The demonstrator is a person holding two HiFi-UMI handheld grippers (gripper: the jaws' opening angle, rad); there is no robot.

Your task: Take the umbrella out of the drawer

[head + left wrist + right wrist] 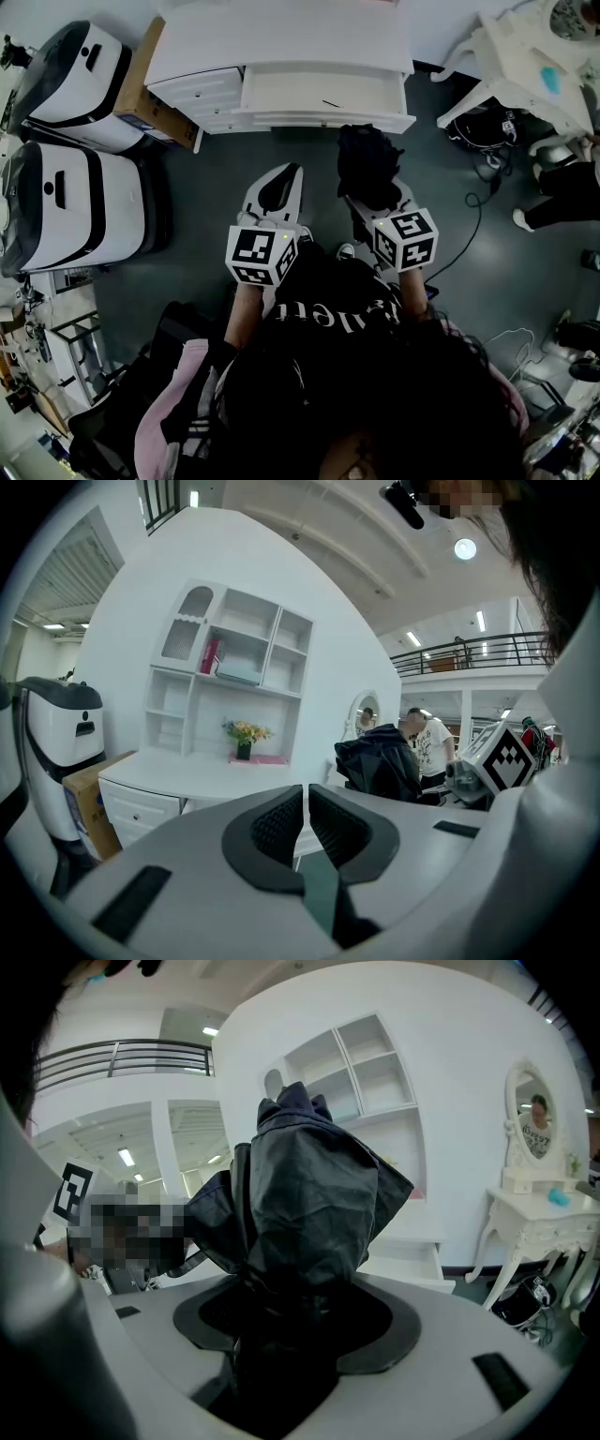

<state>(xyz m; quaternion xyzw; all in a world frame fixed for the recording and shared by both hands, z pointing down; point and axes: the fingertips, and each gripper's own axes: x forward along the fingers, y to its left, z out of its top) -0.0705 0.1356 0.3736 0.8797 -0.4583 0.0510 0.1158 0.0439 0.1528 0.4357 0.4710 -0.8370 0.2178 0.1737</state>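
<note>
1. Right gripper view is showing the black umbrella [300,1185] bunching up out of my right gripper [298,1326], whose jaws are clamping its lower part.
2. I am holding the umbrella [367,164] outside the drawer [328,120], just in front of its pulled-out front panel and apart from it.
3. My left gripper [306,819] is gripping nothing, its jaws sitting almost together with only a thin slit between the pads.
4. That left gripper [277,187] is hovering in front of the drawer too, towards its left end, beside the umbrella.
5. Around the drawer, the white desk [281,37] is holding it open, and a cardboard box [150,89] is sitting well to the drawer's left.
</note>
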